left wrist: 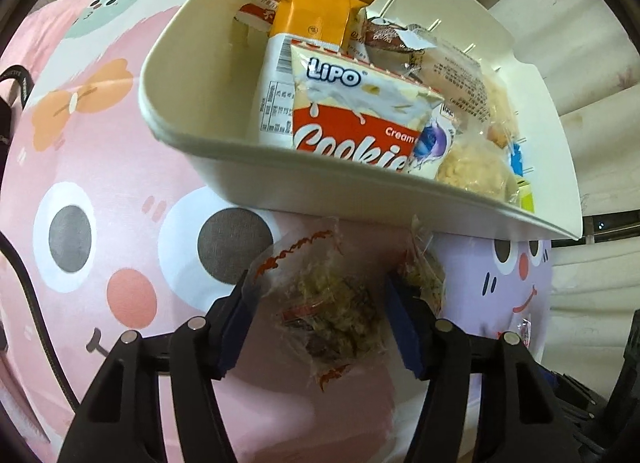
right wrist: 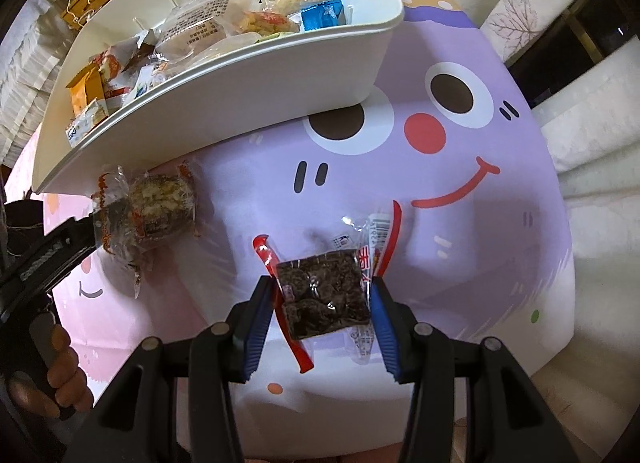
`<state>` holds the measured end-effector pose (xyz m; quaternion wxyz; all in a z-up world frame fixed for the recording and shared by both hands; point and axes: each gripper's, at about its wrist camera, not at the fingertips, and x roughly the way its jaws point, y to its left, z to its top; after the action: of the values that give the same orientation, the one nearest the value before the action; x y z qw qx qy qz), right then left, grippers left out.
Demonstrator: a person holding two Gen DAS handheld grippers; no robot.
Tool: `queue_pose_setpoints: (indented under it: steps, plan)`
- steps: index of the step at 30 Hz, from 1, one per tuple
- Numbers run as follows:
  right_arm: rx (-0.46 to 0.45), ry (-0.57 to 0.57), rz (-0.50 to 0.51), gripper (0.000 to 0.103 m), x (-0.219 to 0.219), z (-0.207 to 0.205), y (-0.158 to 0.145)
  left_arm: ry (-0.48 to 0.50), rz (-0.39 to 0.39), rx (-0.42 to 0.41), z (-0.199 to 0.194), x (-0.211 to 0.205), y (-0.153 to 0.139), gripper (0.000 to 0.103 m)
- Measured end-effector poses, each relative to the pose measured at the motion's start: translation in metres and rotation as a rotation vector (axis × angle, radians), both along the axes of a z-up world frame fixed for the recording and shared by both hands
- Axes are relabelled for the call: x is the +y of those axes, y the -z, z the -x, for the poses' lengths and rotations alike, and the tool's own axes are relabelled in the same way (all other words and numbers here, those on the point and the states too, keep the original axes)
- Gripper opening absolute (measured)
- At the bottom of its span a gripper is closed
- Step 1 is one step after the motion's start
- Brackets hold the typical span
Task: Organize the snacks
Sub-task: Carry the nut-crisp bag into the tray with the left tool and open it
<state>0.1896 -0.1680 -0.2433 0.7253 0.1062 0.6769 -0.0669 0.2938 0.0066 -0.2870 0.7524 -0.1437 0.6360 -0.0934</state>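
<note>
My left claw grips one nutty snack bar; my right claw clamps one dark snack packet. One white bin holds many snacks.

Left wrist cam: my left gripper clamped on clear-wrapped snack.
White bin at 12 o'clock, packed: Lipo cookie pack, orange packet. Cartoon tablecloth underneath.
</note>
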Motion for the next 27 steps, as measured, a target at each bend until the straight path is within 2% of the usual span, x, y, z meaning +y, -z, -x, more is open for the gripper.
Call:
queue_pose_setpoints:
  steps: [8,14,21,27]
  plan:
    - [-0.036,0.036,-0.042,0.048,-0.020,0.005,-0.009,-0.029,-0.026,0.047,0.010,-0.007,-0.002,0.046]
    - [-0.064,0.007,-0.064,0.048,-0.040,0.003,-0.028,-0.060,-0.080,0.074,0.027,-0.003,-0.006,0.045]
    - [-0.086,-0.048,-0.108,0.048,-0.043,0.001,-0.045,-0.095,-0.143,0.135,0.049,-0.004,-0.007,0.045]
    - [-0.127,-0.099,-0.129,0.048,-0.054,0.000,-0.067,-0.140,-0.167,0.188,0.074,-0.001,-0.018,0.045]
